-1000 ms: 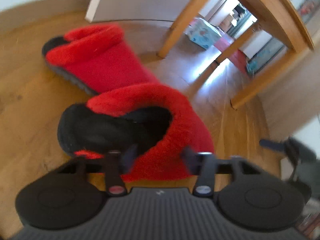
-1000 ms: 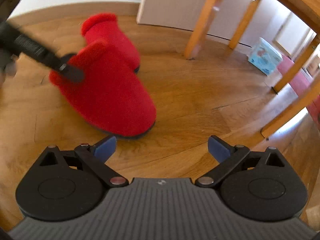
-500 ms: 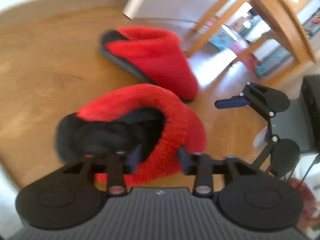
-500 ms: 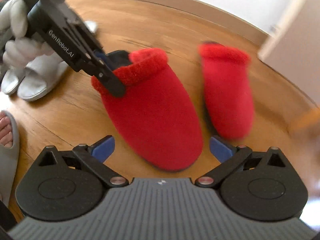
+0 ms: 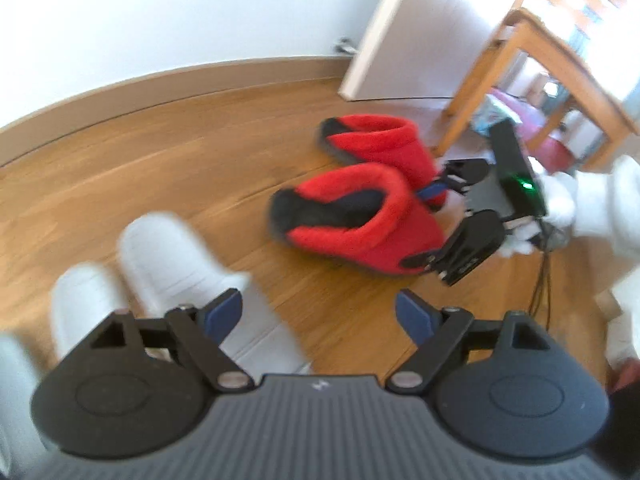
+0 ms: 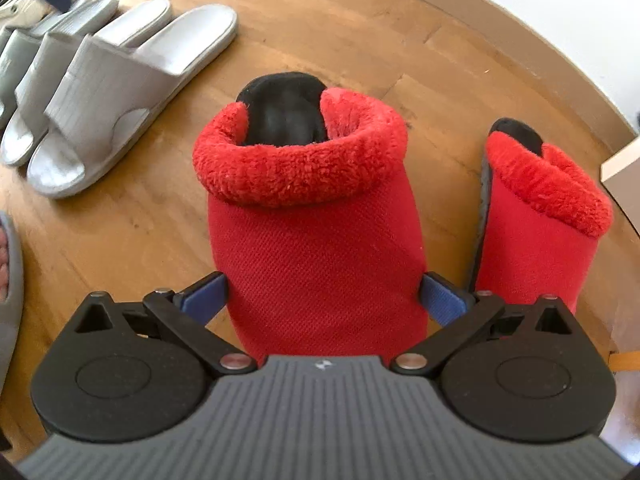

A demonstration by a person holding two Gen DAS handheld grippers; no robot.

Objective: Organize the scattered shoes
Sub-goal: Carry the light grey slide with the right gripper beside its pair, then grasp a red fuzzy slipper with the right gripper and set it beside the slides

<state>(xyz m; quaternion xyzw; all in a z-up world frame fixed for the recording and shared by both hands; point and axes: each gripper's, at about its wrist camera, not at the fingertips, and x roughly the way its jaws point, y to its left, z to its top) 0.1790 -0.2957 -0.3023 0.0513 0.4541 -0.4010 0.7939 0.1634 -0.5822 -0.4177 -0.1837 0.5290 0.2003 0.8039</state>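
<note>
Two red fleece slippers with black insoles lie on the wooden floor. In the right wrist view the nearer red slipper [image 6: 316, 248] sits between the fingers of my right gripper [image 6: 324, 300], which is open around its toe end; whether the blue pads touch it I cannot tell. The second red slipper [image 6: 536, 228] lies on its side just to the right. In the left wrist view my left gripper [image 5: 318, 314] is open and empty, above the floor and short of both slippers [image 5: 356, 220]. My right gripper [image 5: 460, 220] shows there at the nearer slipper's toe.
A pair of grey slide sandals [image 6: 112, 88] lies lined up at the upper left of the right wrist view, with more footwear beyond. They appear blurred in the left wrist view [image 5: 168, 264]. Wooden table legs [image 5: 476, 80] and a white panel [image 5: 384, 28] stand behind the slippers.
My left gripper has let go of the nearer red slipper, opened and pulled back. My right gripper has moved in so its open fingers straddle that slipper's toe end.
</note>
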